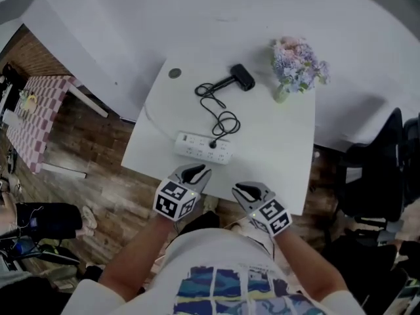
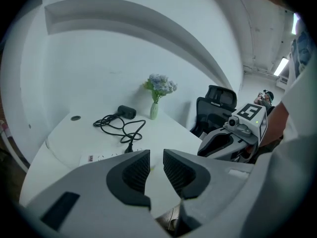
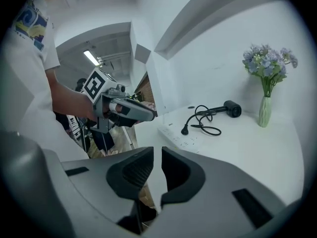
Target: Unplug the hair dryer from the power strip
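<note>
- Left gripper (image 1: 197, 170) hovers over the near edge of the table (image 1: 275, 156), its jaws a narrow gap apart with nothing between them.
- Right gripper (image 1: 246, 189) hovers just right of it, also over the near edge, jaws likewise slightly apart and empty.
- Neither gripper touches anything; unplugging has not begun.
- White power strip (image 1: 203, 147) lies flat just beyond the left gripper, near the table's near-left corner.
- Black plug (image 1: 212, 144) sits in a socket around the middle of the strip.
- Its cord (image 1: 220, 113) loops away across the table to the black hair dryer (image 1: 241, 77), which lies on its side at the far end.
- Risk: the strip looks light and is not fixed down, so pulling the plug without pinning the strip could lift or drag the whole strip.
- Risk: gripping the thin cord instead of the plug body could let the jaws slip or strain the cord.
- Risk: a hard tug on the cord could pull the dryer along the table.
- Only container: a small vase (image 1: 281, 94) at the far right, just right of the dryer, upright, holding pale blue and pink flowers (image 1: 298, 61).
- A sweeping cord or dryer could tip the vase.
</note>
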Motion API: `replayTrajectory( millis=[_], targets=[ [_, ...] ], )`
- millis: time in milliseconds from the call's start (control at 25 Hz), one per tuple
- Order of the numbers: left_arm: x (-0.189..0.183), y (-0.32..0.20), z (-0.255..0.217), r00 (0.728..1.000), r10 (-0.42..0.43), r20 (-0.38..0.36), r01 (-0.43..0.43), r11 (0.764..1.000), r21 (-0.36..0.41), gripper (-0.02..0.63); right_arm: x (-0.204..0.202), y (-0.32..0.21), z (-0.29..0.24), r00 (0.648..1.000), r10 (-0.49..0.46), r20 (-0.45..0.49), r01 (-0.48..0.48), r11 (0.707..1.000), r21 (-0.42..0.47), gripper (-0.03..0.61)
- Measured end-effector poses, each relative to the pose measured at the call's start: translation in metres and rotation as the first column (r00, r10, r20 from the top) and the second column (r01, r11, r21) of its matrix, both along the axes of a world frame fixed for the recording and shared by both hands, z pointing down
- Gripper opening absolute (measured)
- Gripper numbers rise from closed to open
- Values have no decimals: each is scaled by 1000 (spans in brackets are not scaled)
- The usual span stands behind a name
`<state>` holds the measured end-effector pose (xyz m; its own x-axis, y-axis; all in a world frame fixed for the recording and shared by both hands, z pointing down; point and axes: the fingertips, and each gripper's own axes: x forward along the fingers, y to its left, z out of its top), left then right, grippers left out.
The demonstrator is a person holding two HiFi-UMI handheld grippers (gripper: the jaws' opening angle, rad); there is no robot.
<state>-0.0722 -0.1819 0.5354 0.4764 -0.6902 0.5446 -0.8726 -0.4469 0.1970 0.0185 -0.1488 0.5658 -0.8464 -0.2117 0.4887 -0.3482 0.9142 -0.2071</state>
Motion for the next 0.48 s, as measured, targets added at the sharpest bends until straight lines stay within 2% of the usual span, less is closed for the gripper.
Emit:
replayTrajectory(
  millis=[480],
  targets=[
    [-26,-72,41,988,152,17,-151,987,-52,75,-48,-62,39,992,96,-84,-100,994,-33,29]
  ],
)
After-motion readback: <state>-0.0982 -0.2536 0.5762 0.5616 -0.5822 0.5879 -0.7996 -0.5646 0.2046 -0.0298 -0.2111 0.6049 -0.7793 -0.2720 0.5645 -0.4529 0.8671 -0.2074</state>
